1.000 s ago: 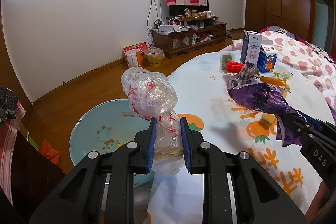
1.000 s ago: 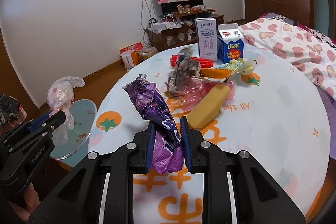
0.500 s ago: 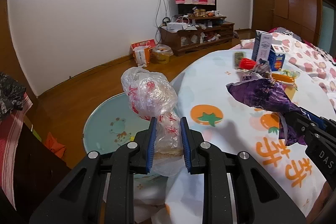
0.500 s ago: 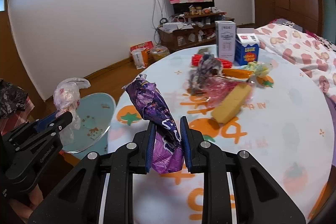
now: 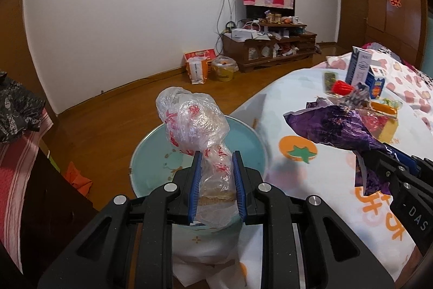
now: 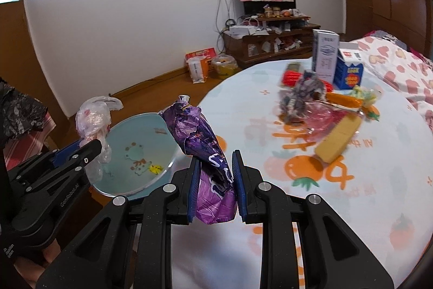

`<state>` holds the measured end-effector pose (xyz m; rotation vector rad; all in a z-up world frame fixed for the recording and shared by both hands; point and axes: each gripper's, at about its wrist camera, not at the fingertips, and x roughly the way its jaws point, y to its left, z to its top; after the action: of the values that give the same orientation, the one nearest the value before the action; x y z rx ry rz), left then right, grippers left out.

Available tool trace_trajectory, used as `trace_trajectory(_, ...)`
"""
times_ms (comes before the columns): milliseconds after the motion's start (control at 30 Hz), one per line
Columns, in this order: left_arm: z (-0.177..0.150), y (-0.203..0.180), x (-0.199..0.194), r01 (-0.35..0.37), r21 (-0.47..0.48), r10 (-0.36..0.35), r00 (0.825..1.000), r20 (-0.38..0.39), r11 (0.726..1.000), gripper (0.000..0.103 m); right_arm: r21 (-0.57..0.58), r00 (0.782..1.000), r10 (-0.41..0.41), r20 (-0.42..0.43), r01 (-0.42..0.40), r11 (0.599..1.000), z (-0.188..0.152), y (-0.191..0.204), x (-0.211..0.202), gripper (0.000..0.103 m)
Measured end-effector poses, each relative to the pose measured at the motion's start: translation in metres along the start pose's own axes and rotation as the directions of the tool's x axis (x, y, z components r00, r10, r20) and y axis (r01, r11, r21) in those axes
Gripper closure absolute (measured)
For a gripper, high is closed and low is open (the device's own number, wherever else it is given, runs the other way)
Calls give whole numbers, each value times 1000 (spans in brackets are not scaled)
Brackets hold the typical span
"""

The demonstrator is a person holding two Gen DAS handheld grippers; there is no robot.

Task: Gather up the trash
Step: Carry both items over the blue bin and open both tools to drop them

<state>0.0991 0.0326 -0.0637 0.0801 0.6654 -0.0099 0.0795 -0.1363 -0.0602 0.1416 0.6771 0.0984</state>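
My left gripper [image 5: 215, 169] is shut on a crumpled clear plastic bag [image 5: 193, 122] with red print, held over a round light-blue stool [image 5: 245, 138] beside the table. My right gripper [image 6: 215, 168] is shut on a crinkled purple snack wrapper [image 6: 196, 136] that sticks up from its blue pads, above the table's near-left edge. In the left wrist view the right gripper [image 5: 379, 161] and the purple wrapper [image 5: 334, 123] show at the right. In the right wrist view the left gripper [image 6: 89, 148] and its plastic bag [image 6: 93, 115] show at the left.
The round table [image 6: 351, 194] wears a white cloth with orange fruit prints. On its far side lie a yellow block [image 6: 338, 138], a pink wrapper [image 6: 322, 115], a grey crumpled wrapper [image 6: 300, 96], red and orange packets and two cartons [image 6: 326, 56]. Wooden floor and a TV cabinet [image 5: 268, 50] lie beyond.
Both grippers have shifted left across the scene together, each keeping its grip. The blue stool now sits more central under the left gripper, and the table litter has slid to the right.
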Motion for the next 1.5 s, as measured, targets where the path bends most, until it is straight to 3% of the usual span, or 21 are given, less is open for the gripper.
trace_trajectory(867, -1, 60, 33, -81, -94, 76, 996, -56, 992, 80, -62, 995, 89, -51, -92, 994, 25, 63, 53, 78)
trace_trajectory(1500, -12, 65, 77, -47, -64, 38, 990, -136, 997, 80, -71, 984, 73, -164, -85, 994, 29, 76, 129, 78)
